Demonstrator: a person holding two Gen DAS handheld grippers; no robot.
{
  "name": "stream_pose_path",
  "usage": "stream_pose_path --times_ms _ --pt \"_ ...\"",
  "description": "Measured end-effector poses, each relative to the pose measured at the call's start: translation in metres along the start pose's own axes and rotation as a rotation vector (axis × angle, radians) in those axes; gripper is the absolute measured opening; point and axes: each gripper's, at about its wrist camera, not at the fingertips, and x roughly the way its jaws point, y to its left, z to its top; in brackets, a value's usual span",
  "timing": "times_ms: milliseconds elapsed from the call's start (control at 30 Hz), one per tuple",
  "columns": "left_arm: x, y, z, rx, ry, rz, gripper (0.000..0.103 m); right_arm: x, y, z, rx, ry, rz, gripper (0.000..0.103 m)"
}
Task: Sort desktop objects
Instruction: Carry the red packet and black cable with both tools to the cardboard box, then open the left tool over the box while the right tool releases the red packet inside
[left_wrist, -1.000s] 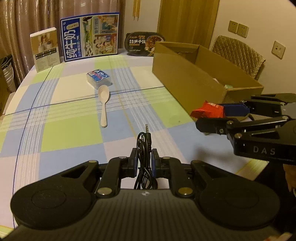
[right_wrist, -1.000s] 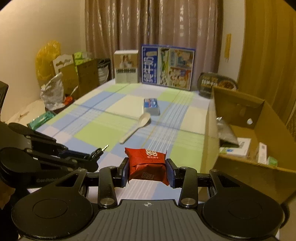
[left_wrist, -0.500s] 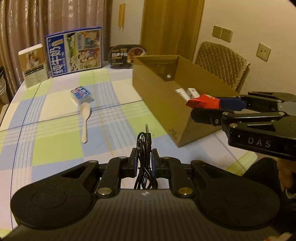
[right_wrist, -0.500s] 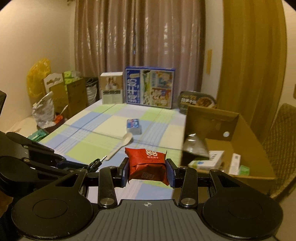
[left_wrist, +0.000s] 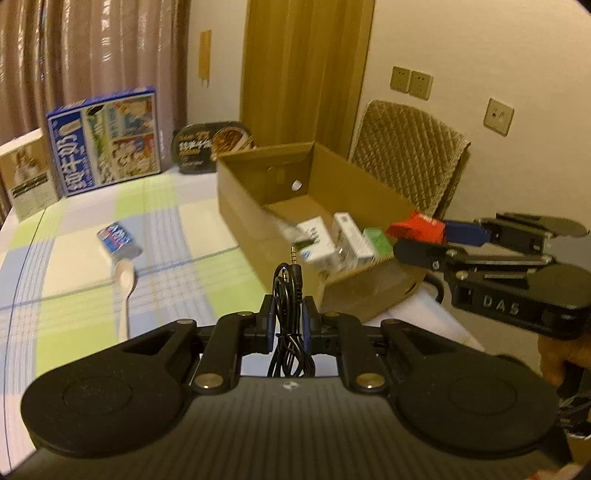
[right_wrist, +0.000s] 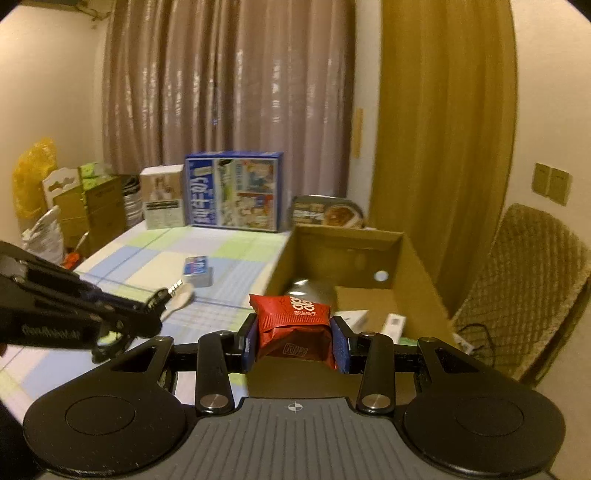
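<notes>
Ahead of my right hand-held gripper (right_wrist: 293, 338), clamping a red packet (right_wrist: 291, 321), the cardboard box (left_wrist: 354, 184) holds seemingly small cartons (left_wrist: 347, 236); my left hand-held gripper (left_wrist: 290, 323) pinches a black cable (left_wrist: 290, 295).

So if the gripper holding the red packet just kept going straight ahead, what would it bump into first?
Probably the cardboard box. The right gripper, shut on the red packet, points over its near edge toward the small white cartons inside. Depth is hard to judge, so it might meet those or the box floor first.
</notes>
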Motion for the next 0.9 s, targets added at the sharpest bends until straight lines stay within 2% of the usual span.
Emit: stream_pose_path --times_ms 333,800,833,867,900 --pt "0.042 -0.021 0.048 0.027 -0.028 -0.034 0.011 0.022 -0.047 0.01 0.035 -0.014 -0.056 0.038" --pt "0.112 -0.029 0.081 0.03 -0.026 -0.056 0.012 0.065 -0.091 0.019 0.087 -0.015 -0.067 0.038" --pt "0.115 -0.029 0.082 0.036 -0.03 -0.046 0.014 0.067 -0.093 0.019 0.088 -0.013 -0.069 0.038" --pt "0.118 -0.029 0.083 0.043 -0.031 -0.037 0.024 0.069 -0.095 0.018 0.091 -0.01 -0.069 0.038" --pt "0.119 -0.028 0.083 0.048 -0.031 -0.035 0.026 0.071 -0.097 0.017 0.094 -0.007 -0.07 0.038"
